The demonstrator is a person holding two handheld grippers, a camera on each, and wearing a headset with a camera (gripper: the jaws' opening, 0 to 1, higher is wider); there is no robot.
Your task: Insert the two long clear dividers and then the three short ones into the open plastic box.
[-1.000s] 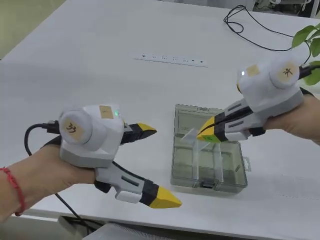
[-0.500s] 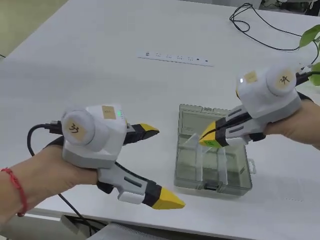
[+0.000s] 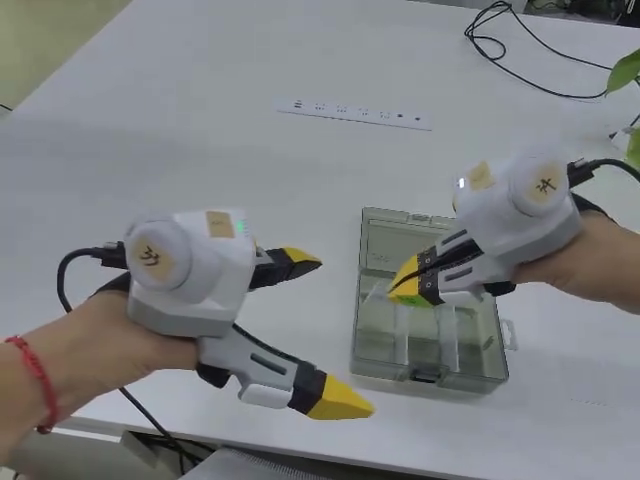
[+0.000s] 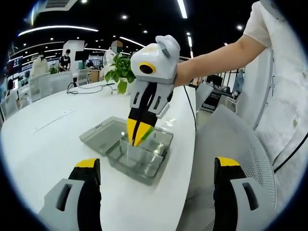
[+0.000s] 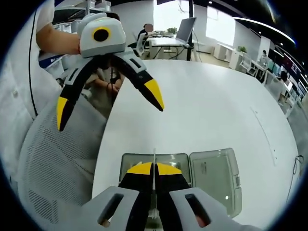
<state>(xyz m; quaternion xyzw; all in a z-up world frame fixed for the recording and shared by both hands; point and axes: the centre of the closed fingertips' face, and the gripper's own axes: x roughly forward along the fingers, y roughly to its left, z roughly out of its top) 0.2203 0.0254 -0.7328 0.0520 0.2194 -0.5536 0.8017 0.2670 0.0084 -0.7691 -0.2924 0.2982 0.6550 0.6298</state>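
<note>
The open clear plastic box [image 3: 482, 368] lies on the white table, its lid [image 3: 392, 237] flat on the far side. Two clear long dividers [image 3: 402, 335] stand inside it. My right gripper [image 3: 401, 284] hangs over the box's left part, shut on a short clear divider [image 3: 378, 287] whose lower edge is at the box's rim. In the right gripper view the divider [image 5: 154, 158] shows edge-on between the shut jaws of my right gripper [image 5: 154, 169], above the box [image 5: 126, 160]. My left gripper [image 3: 325, 335] stands open and empty, left of the box. In the left gripper view, my left gripper [image 4: 156, 166] faces the box [image 4: 144, 166].
A white power strip [image 3: 355, 112] lies further back on the table [image 3: 200, 130]. A black cable [image 3: 520, 40] and plant leaves [image 3: 625, 70] are at the far right. The table's near edge runs just below the left gripper. A mesh chair [image 5: 57, 154] stands beside the table.
My right gripper has come down and slightly left with the divider, closer to the box. The left gripper has stayed open in place.
</note>
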